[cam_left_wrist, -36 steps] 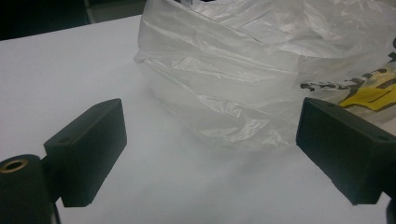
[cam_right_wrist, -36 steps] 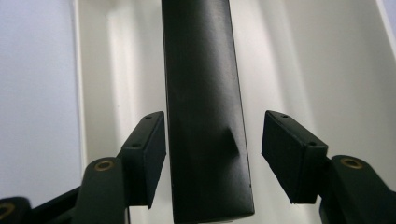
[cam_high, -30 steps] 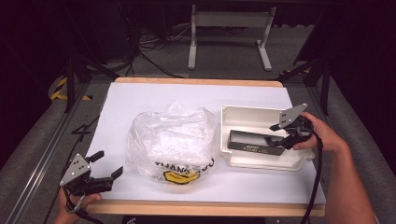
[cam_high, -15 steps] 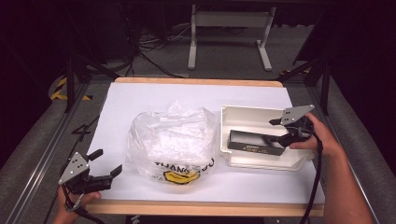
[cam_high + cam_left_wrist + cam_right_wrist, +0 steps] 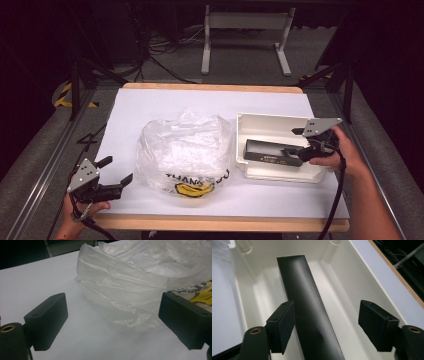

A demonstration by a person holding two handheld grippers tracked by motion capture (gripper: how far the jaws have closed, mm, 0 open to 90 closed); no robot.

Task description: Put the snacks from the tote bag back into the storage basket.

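Right tongs [image 5: 325,326] just been opening, spread astride black box [image 5: 308,315] lying lengthwise in white tray [image 5: 260,122], long axis running straight ahead. Left tongs [image 5: 112,322] spread, empty, facing plastic bag [image 5: 140,287].

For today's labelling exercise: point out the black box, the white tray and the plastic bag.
black box [image 5: 312,315], right gripper view, its top face.
white tray [image 5: 270,121], high view, far rim.
plastic bag [image 5: 185,150], high view, crumpled middle.

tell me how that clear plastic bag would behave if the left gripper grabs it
The plastic bag is thin and crumpled, so it would likely sag and deform rather than lift as one piece. Its glossy film may slip between the pads. It looks light, so a push from the open left gripper would probably just slide or crumple it.
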